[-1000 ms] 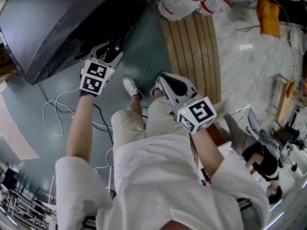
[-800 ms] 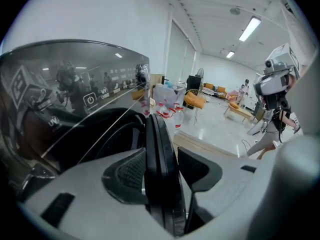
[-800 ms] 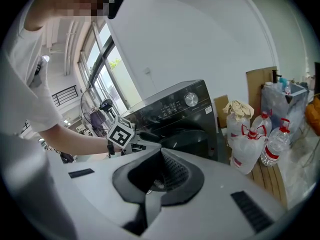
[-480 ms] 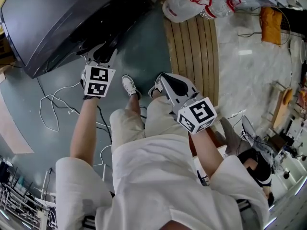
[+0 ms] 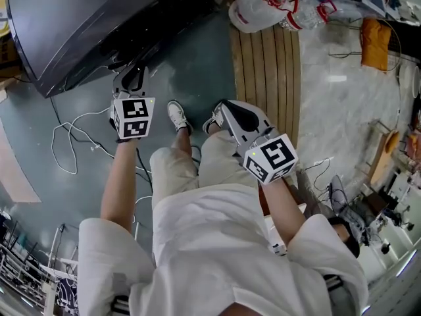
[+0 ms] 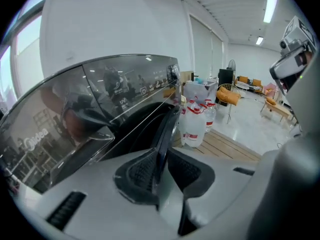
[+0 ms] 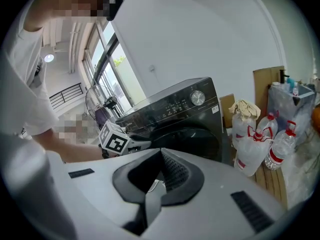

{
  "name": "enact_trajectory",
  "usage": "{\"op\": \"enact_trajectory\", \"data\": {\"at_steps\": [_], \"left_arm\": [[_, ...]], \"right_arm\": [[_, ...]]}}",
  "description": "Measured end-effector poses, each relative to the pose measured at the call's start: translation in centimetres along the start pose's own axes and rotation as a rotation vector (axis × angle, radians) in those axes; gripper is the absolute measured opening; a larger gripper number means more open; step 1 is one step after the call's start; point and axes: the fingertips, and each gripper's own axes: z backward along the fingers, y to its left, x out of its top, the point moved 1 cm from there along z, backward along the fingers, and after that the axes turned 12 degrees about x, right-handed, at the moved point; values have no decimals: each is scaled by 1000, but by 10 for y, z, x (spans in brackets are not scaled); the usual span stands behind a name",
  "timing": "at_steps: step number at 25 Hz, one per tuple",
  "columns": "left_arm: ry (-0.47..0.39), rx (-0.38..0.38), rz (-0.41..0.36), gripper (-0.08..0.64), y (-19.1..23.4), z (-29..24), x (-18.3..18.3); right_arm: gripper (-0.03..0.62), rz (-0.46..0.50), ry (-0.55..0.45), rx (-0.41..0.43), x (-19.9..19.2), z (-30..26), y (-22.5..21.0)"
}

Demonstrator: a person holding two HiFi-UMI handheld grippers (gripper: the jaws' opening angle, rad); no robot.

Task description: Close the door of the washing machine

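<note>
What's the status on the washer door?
Left gripper: fingers just closed on open door edge. Right gripper shut, empty. No blocker seen.

I see the washing machine (image 5: 79,25) shell glossy, dark and mirror-smooth, and its door (image 6: 164,129) equally shiny. Right of the machine lie bare wooden slats (image 5: 266,64), clear plastic bottles (image 5: 309,12) and polished, stone-like floor tiles (image 5: 335,104).

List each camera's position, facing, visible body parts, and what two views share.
Head view: on head, looking steeply down; arms, legs, left claw, right claw.
Left gripper view: on left claw, facing door edge between its just-closing jaws.
Right gripper view: on right claw, facing washing machine; left forearm shows.
Both gripper views share water bottles.
</note>
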Motion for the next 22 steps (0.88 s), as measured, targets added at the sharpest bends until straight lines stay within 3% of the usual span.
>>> {"op": "enact_trajectory", "data": {"at_steps": [3, 13, 22], "left_arm": [[22, 6, 37, 74, 5, -1, -8], [18, 75, 52, 74, 18, -17, -7], [-2, 118, 19, 74, 32, -30, -1]], "right_arm": [[-2, 0, 3, 2, -1, 1, 1], [-2, 5, 4, 14, -4, 1, -3], [-2, -1, 8, 17, -7, 1, -3]]}}
